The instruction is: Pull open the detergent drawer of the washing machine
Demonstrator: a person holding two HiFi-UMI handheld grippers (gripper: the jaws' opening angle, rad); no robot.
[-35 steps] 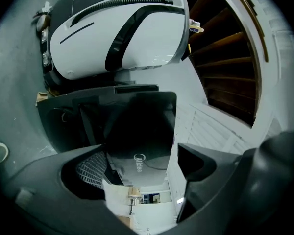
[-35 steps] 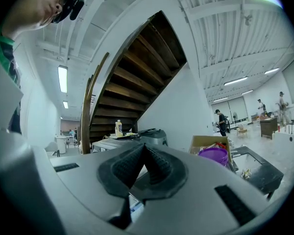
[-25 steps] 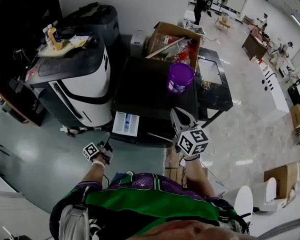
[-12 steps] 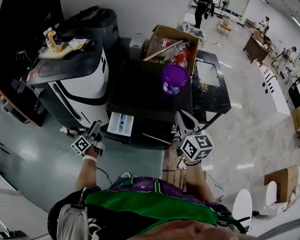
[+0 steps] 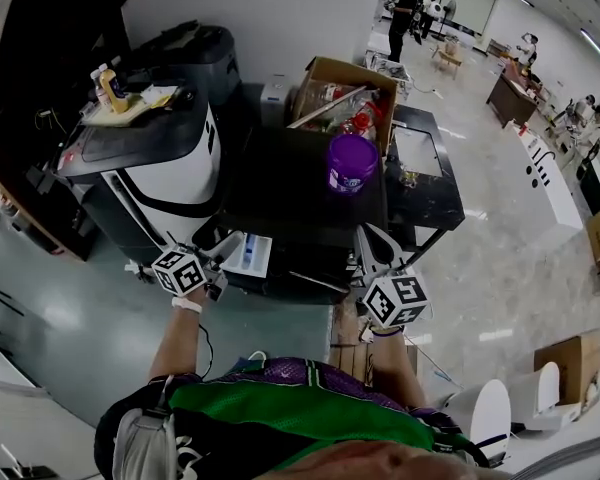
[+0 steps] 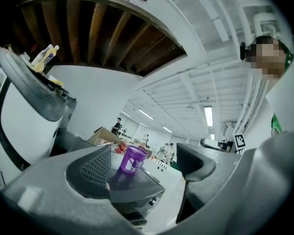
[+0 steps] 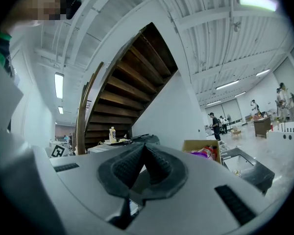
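Detergent drawer [image 5: 248, 254] | white, standing out | from dark washing machine [image 5: 300, 188]

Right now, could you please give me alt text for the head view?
Seen from above, a person holds the left gripper beside the white detergent drawer, pulled out of the dark washing machine. The right gripper is held near the machine's front right, and a purple tub sits on top.
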